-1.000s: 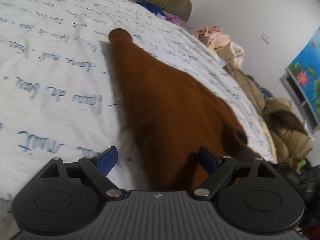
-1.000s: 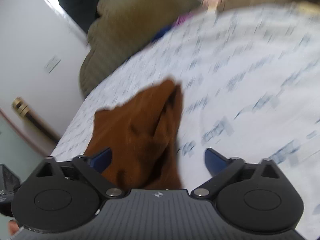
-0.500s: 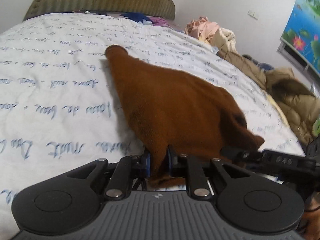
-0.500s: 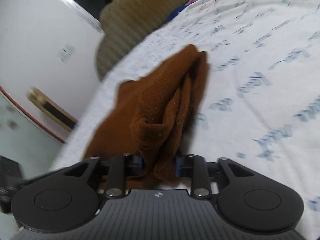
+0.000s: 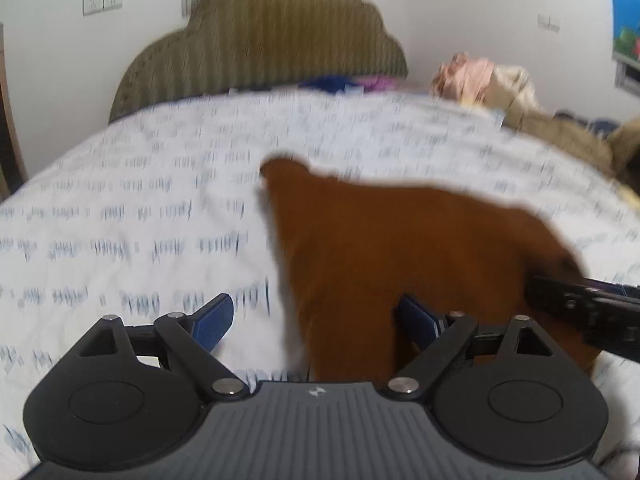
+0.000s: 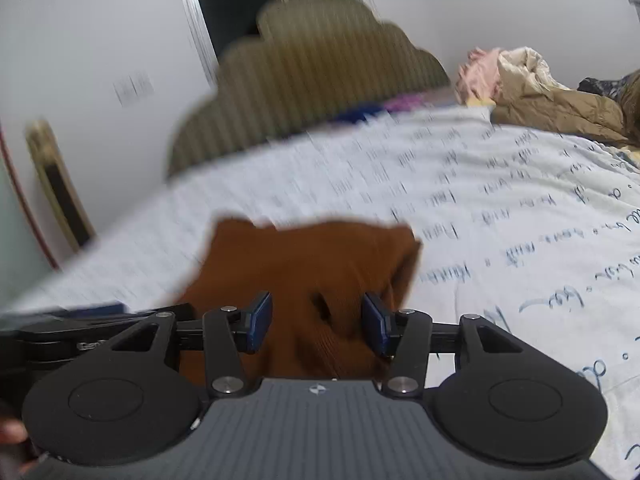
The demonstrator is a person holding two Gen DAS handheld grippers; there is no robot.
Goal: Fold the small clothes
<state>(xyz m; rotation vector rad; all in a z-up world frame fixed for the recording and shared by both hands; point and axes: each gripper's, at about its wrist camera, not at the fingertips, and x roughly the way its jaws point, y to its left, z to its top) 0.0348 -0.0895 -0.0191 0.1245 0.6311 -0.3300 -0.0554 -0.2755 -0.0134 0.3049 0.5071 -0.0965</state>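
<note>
Both claws are standing open: left claw (image 5: pixel 312 320) spread wide, right claw (image 6: pixel 318 322) parted around a hump of the brown garment (image 5: pixel 400 248), gripping nothing. It is lying roughly doubled on the bed (image 5: pixel 120 208); more folding probably remaining.

Matt brown fleecy garment (image 5: pixel 400 248)

Soft indoor light, heavy motion blur in both views.
Sheet (image 5: pixel 140 200) print smears into streaks on the left wrist view sharpest loss mid-frame; cloth (image 5: pixel 400 248) edges go fuzzy. Right wrist view blurs the headboard (image 6: pixel 320 64) and left side, while writing at right stays crisp. Fisheye bends walls at the edges. Shadows are faint, no glare.
</note>
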